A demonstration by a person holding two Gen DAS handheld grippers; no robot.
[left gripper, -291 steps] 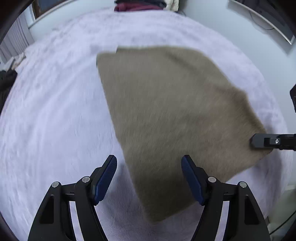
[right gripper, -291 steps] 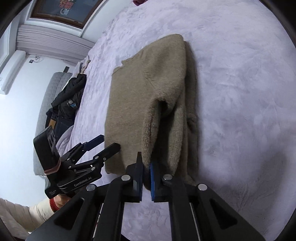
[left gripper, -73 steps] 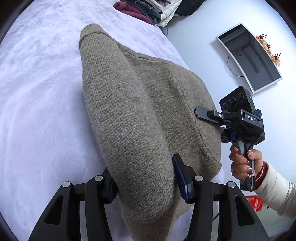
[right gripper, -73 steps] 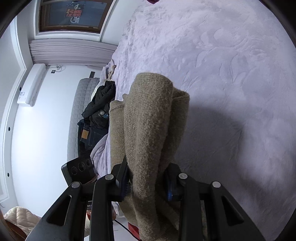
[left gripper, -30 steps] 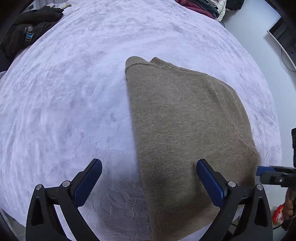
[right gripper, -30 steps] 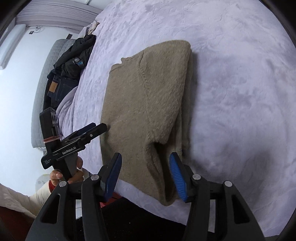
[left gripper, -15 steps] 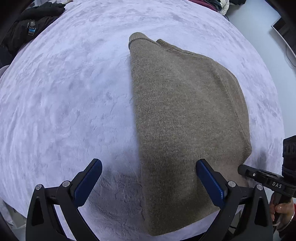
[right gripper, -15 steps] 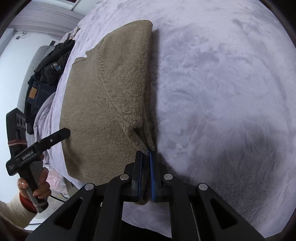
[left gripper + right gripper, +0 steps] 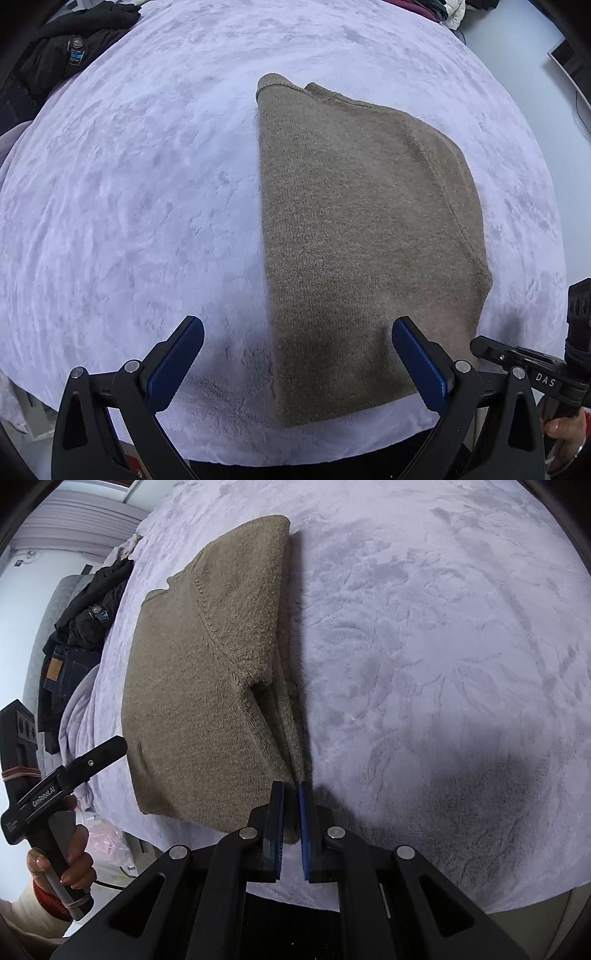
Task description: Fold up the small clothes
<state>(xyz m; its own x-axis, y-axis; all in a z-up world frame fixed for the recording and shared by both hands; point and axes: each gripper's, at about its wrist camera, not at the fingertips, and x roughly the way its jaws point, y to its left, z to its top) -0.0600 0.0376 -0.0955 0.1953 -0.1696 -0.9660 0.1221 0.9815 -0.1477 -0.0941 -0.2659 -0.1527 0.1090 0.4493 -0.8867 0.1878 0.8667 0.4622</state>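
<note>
A folded olive-brown knit sweater (image 9: pixel 362 229) lies flat on the lilac plush bed cover (image 9: pixel 129 184), its near end at the bed's front edge. My left gripper (image 9: pixel 295 354) is wide open and empty, hovering above the sweater's near left corner. My right gripper (image 9: pixel 291 794) has its blue pads nearly together at the sweater's (image 9: pixel 207 672) near right corner, with the edge of the knit between them. The right gripper also shows in the left wrist view (image 9: pixel 524 363), and the left gripper shows in the right wrist view (image 9: pixel 66 771).
A black jacket (image 9: pixel 66 51) and jeans (image 9: pixel 62 679) lie at the bed's far left. More clothes (image 9: pixel 424 7) are piled at the far end. The bed's front edge runs just below the sweater. The lilac cover (image 9: pixel 443 646) stretches to the right.
Both grippers let go of the lifted sweater and it came down flat. The right gripper then shut on the sweater's near right corner. The left gripper stays wide open.
</note>
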